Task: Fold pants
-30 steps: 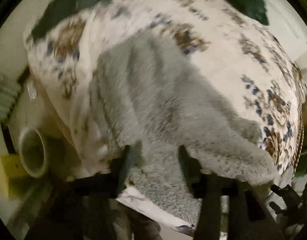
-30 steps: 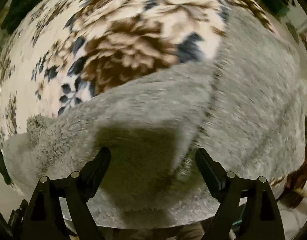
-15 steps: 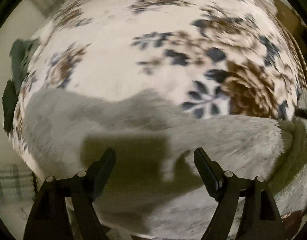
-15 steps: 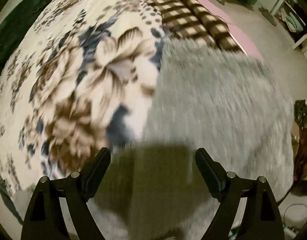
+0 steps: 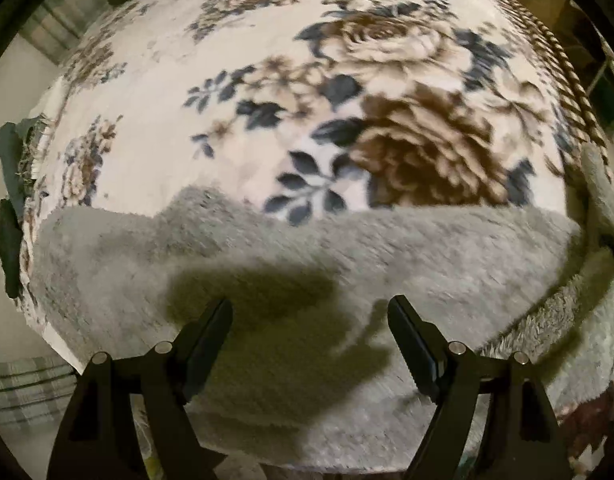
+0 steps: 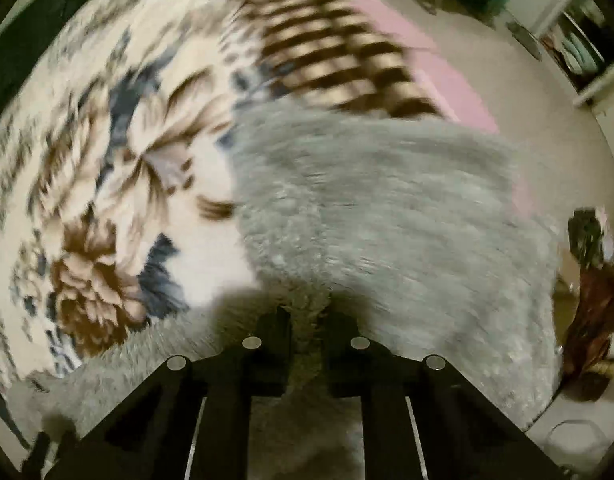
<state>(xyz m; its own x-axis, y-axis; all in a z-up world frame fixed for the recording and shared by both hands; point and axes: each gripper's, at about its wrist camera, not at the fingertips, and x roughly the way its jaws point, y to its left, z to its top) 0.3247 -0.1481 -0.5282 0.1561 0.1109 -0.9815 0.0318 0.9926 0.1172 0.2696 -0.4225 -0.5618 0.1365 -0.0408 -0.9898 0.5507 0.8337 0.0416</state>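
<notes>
Two grippers work at the near edge of the bed: the left gripper [image 5: 309, 320] hovers over the grey fleece pants [image 5: 307, 256], jaws spread wide and empty. The right gripper [image 6: 305, 332] has its jaws pinched on a ridge of the pants [image 6: 379, 208], which lie along that edge on the floral blanket [image 5: 267, 80].

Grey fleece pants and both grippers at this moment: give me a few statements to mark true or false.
1. The right gripper is shut on the grey fleece pants. True.
2. The left gripper grips a fold of the pants. False: its fingers stand wide apart above the fabric, holding nothing.
3. The pants lie on a floral blanket. True.
4. The pants are dark blue denim. False: they are fluffy grey fleece.
5. In the right wrist view, pink fabric shows beyond the blanket's checked border. True.
</notes>
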